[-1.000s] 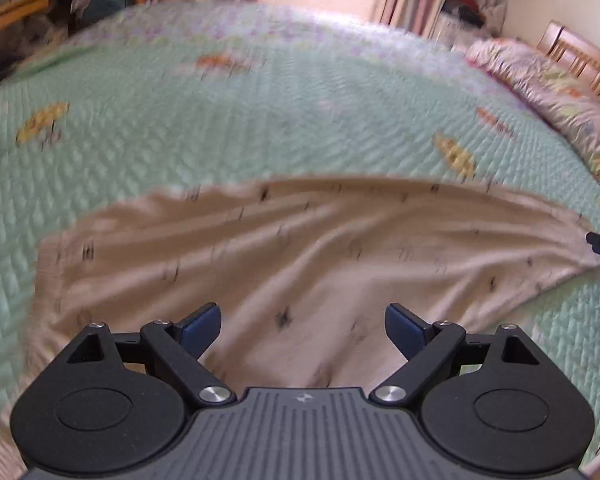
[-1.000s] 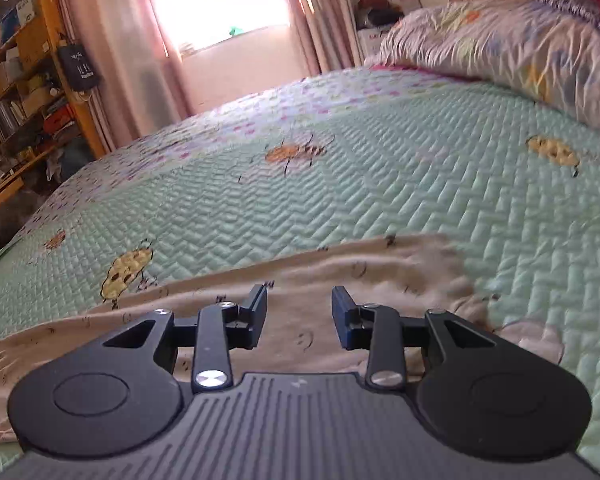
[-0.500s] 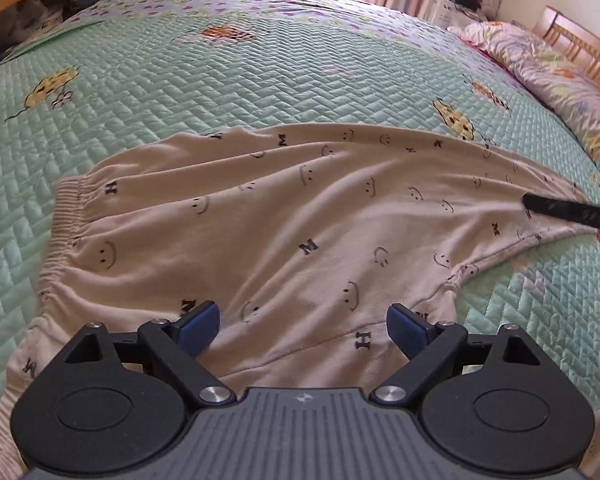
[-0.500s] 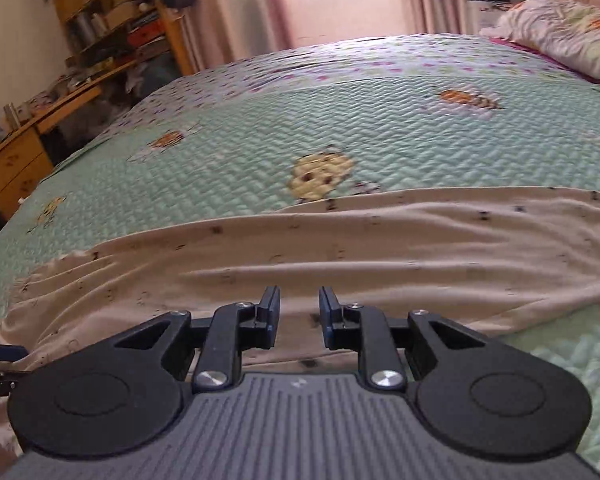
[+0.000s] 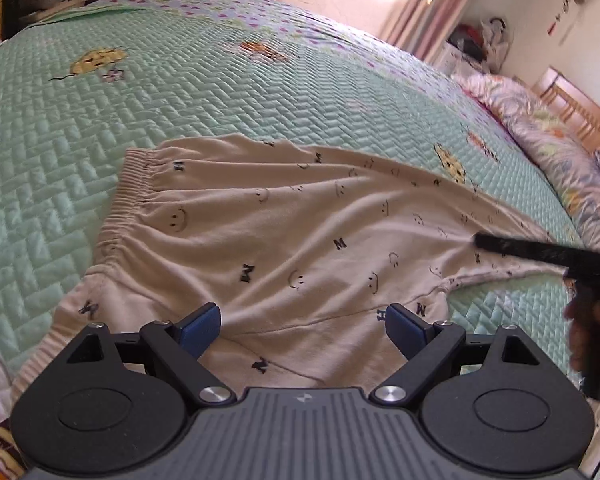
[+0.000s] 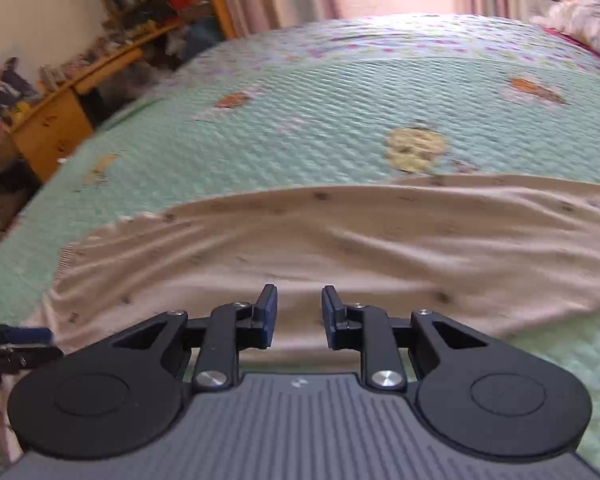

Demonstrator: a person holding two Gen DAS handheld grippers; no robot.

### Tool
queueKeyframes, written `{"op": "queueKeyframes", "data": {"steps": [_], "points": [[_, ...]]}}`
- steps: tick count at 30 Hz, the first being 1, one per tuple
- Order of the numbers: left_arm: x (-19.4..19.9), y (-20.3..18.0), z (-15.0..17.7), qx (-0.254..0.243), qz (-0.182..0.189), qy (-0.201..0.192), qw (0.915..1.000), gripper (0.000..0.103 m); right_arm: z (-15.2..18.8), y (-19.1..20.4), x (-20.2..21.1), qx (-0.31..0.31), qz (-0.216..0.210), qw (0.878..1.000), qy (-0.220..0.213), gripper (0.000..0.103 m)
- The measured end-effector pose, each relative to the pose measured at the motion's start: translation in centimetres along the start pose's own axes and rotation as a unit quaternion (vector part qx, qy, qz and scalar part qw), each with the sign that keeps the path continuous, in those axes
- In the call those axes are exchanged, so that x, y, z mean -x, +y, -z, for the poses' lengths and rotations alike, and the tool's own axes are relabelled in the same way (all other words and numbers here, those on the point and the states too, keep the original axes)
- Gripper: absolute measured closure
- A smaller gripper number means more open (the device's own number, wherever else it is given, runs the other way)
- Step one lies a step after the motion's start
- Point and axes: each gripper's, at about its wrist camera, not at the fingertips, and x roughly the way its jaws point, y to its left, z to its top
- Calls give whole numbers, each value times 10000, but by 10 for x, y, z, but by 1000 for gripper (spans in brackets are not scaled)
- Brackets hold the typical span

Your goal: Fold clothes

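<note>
Nearest, the left gripper (image 5: 302, 328) hovers with jaws spread wide and nothing between them; the right gripper (image 6: 299, 316), its jaws having just parted a little from a narrower gap, also holds nothing. Just beyond both lie the beige trousers (image 5: 300, 248), spread flat and unfolded on the green quilt (image 5: 100, 132), elastic waistband (image 5: 126, 196) to the left in the left wrist view. Farther off, pillows (image 5: 548, 136) sit beside the headboard. No fold appears made; judged so, the folding lies wholly ahead.

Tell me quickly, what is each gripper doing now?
Left gripper: open wide, empty, above the trousers.
Right gripper: open narrowly, jaws just opening slightly, holding nothing.
</note>
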Motion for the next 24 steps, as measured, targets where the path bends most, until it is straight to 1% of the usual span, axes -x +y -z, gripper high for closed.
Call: {"op": "queueKeyframes", "data": {"steps": [1,2,4,7,9,10,13,14,15,16,17,18,20,21,23,24], "points": [[4,4,1,39,-86,-37,9999,13,4,8,-11,95,-45,9998,169,76],[8,9,2,81,-149,-52,9998,13,11,13,-21,85,-10,9991,425,76],[16,20,3,192,-181,-78,9996,13,29,21,-21,295,149,9987,378,76],[30,38,4,380,-206,-190,9989,13,32,30,-8,327,264,9977,525,76],[37,47,3,459,-326,-297,9980,13,29,32,2,26,16,9993,377,76],[38,51,2,503,-392,-326,9974,13,28,34,7,-56,-114,9997,194,76],[40,64,-7,611,-602,-406,9955,15,28,54,14,97,-394,9980,-479,76],[39,68,-13,636,-670,-424,9948,18,28,60,11,76,-529,9969,-569,75],[37,73,-20,671,-732,-431,9941,19,31,63,2,-8,-612,9976,-336,71],[36,76,-27,686,-744,-440,9939,22,35,66,-9,-104,-673,9977,-15,71],[34,78,-35,680,-769,-451,9937,29,43,69,-20,-105,-570,9979,291,71],[30,76,-44,590,-841,-472,9936,32,50,74,-19,56,-490,9986,214,71],[22,71,-62,411,-984,-514,9930,40,62,81,-8,337,-434,9984,-97,71],[18,69,-71,312,-1073,-532,9923,41,67,82,-2,379,-453,9981,-187,70],[0,60,-88,22,-1350,-537,9894,43,82,73,4,134,-639,9966,-503,68],[-10,56,-96,-165,-1339,-502,9896,43,91,67,5,15,-735,9949,-691,68]]}}
